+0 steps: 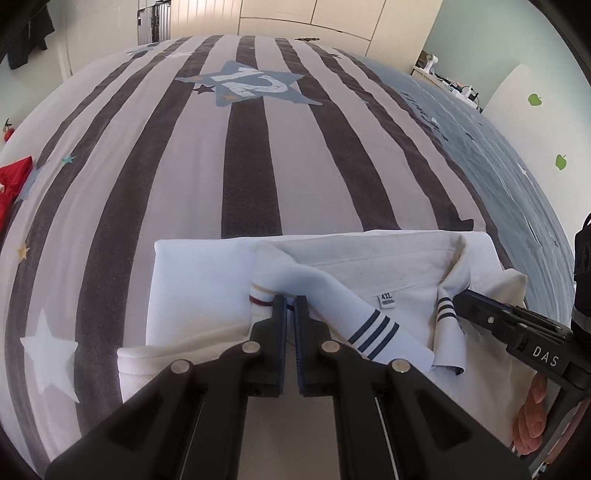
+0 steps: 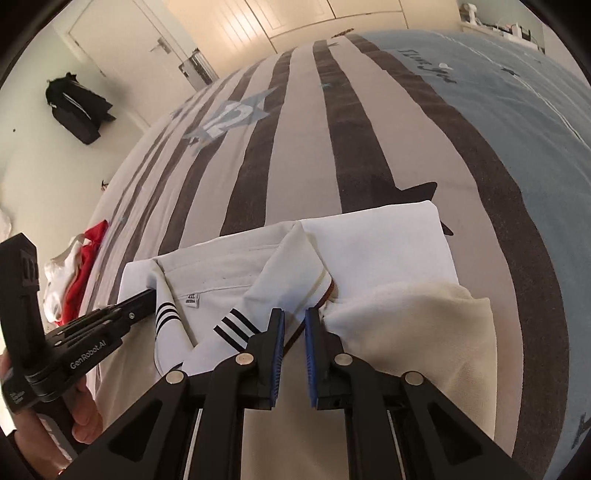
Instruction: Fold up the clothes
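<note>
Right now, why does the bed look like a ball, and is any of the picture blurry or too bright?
Left wrist view: the fisheye lens bows the striped bed into a dome, corners go black, and the shirt is sharp. Right wrist view: same bulge, and the cupboard doors glow warm and slightly overexposed.

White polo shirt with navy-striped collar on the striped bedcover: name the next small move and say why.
Probably close the right gripper on the white, navy-collared polo shirt: its jaws stand slightly apart over the brown-trimmed edge, not yet pinching. The left gripper is already shut at the shirt's other side, so a matching grip should let both lift the next fold evenly.
</note>
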The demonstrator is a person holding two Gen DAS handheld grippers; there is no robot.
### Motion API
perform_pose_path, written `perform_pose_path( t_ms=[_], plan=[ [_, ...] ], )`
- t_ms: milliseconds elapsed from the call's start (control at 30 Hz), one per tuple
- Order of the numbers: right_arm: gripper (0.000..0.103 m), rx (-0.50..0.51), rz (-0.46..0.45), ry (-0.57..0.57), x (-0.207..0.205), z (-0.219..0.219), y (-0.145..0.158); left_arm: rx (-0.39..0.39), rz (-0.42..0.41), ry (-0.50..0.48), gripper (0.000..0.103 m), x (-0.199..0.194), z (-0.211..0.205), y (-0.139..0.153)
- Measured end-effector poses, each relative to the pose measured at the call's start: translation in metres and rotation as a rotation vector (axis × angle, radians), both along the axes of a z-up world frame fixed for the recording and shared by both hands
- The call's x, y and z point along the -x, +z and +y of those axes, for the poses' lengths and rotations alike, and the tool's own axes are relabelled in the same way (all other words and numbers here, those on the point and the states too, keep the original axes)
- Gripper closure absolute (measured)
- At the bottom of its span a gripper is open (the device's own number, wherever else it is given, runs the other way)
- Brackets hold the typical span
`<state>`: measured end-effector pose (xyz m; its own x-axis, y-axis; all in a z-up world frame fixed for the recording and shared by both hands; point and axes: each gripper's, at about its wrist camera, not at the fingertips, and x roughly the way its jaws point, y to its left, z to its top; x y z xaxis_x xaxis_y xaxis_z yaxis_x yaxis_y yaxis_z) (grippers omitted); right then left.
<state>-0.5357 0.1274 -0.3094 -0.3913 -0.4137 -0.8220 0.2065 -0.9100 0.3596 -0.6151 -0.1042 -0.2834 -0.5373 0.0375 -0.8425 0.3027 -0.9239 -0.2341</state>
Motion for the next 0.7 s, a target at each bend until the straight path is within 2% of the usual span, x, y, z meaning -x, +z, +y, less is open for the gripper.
perform_pose_path(
  t_ms=[133, 233, 300, 400, 533, 600, 700],
  plan=[
    [0.091, 0.014, 0.026, -0.008, -0.007, 0.001, 0.016, 0.019, 0.072, 0.030, 0.100, -0.023, 0.000, 0.028],
    [0.090, 0.046, 0.074, -0.012, -0.004, 0.002, 0.032, 0.014, 0.109, 0.059, 0.100, -0.016, -0.010, 0.042],
    [0.090, 0.045, 0.085, -0.007, 0.006, -0.003, 0.035, 0.034, 0.072, 0.062, 0.098, -0.002, -0.014, 0.035],
    [0.091, -0.006, 0.042, -0.006, 0.024, -0.009, 0.015, 0.047, -0.034, 0.038, 0.097, 0.022, -0.017, 0.002],
    [0.094, -0.058, 0.059, -0.014, 0.035, -0.011, 0.002, 0.064, -0.021, 0.017, 0.096, 0.025, -0.017, -0.006],
    [0.094, -0.043, 0.051, -0.029, 0.038, -0.005, 0.001, 0.057, -0.010, 0.030, 0.094, 0.020, -0.020, 0.000],
    [0.089, -0.037, 0.065, -0.044, 0.031, 0.006, 0.011, 0.064, 0.012, 0.055, 0.092, 0.002, -0.024, 0.012]
  ],
)
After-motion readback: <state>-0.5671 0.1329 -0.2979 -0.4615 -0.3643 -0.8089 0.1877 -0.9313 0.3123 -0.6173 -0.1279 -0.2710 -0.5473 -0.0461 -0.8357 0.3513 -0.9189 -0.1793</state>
